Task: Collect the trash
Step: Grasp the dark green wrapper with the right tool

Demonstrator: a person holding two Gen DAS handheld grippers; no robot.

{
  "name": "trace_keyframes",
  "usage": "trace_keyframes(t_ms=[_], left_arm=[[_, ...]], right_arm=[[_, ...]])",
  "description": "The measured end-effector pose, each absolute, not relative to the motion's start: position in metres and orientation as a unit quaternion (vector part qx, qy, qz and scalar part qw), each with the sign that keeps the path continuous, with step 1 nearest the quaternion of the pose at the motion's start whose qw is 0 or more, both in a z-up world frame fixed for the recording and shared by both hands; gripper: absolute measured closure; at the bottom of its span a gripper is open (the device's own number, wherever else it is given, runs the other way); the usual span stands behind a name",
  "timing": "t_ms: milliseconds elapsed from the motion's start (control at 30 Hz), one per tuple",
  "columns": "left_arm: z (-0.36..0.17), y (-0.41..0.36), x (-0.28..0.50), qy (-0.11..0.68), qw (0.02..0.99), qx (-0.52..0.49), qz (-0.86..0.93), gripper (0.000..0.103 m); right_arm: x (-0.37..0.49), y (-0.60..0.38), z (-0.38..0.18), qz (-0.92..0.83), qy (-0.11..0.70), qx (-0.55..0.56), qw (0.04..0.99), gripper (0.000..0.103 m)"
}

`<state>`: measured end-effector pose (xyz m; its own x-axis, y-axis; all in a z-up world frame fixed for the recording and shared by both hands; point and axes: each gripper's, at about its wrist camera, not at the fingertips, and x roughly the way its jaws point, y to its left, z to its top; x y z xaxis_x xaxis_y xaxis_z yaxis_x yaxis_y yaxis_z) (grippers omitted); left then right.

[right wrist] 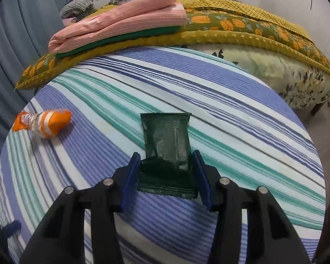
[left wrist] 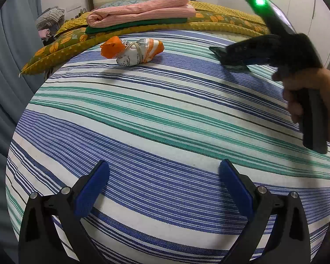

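Note:
A dark green wrapper lies lengthwise on the striped bedsheet. Its near, crumpled end sits between the blue pads of my right gripper, which press on both of its sides. In the left wrist view the right gripper shows at the upper right, held by a hand, with the green wrapper at its tips. An orange and white crumpled packet rests further left on the sheet, also the orange packet at the left of the right wrist view. My left gripper hovers open over bare sheet.
Folded pink cloth on a green cloth lies on a yellow floral blanket at the head of the bed. Blue curtain hangs at the left. The bed's right edge and floor show beyond the sheet.

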<state>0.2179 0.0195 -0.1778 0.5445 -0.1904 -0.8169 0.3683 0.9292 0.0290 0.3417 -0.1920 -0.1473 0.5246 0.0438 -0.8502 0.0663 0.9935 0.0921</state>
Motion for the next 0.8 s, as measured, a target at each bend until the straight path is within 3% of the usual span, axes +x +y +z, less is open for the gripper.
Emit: trace_keyframes(t_ms=[333,433,500,800], left_arm=[[-0.178,0.019,0.218,0.450,0.873,0.099,-0.160,0.004],[-0.178,0.019,0.218,0.450,0.873,0.099,-0.160,0.004],[-0.178,0.019,0.218,0.450,0.873,0.099,-0.160,0.004],[-0.178,0.019,0.218,0.449,0.872,0.100,-0.166,0.005]], right_arm=[[0.224,-0.200,-0.135,0.045,0.494,-0.005,0.868,0.057],[0.199,-0.199,-0.138,0.040,0.486,-0.009,0.873,0.051],[0.192,-0.198,-0.142,0.039,0.483,-0.006,0.875,0.037],[0.183,-0.192,-0.151,0.037,0.471,-0.003,0.881,0.017]])
